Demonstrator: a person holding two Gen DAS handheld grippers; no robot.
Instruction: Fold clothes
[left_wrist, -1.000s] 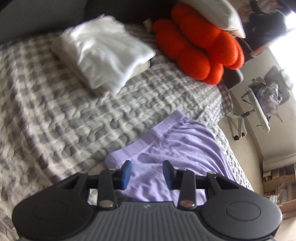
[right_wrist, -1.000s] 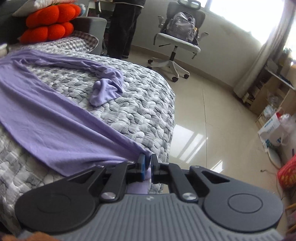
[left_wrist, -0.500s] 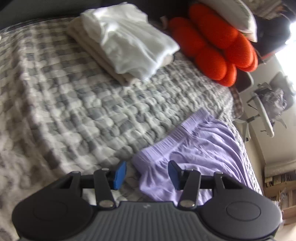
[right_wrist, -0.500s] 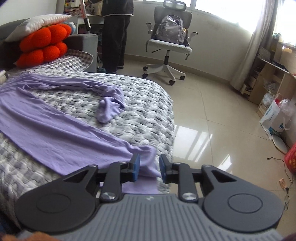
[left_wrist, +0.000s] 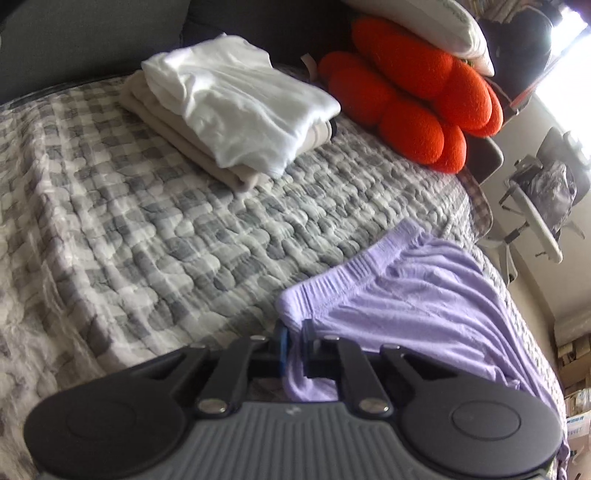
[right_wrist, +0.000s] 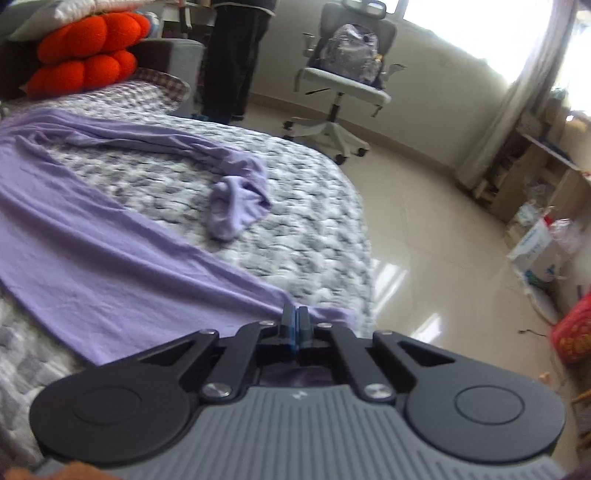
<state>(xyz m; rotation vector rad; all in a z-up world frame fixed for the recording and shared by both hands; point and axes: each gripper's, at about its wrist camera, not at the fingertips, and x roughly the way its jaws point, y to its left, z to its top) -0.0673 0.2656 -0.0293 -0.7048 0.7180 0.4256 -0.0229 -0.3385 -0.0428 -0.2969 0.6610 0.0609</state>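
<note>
1. So: purple trousers (right_wrist: 92, 273) lie lengthwise along the bed (left_wrist: 147, 229), near its floor-side edge.
2. Left gripper (left_wrist: 293, 341): jaws closing on the waistband corner (left_wrist: 291, 314), cloth btwn pads.
3. Right gripper (right_wrist: 295, 325): clamped tight on near leg's hem (right_wrist: 325, 314), at bed's foot end.
4. Long axis runs gripper to gripper; far leg (right_wrist: 236, 203) bunched, w/ neither hand on it.
</note>
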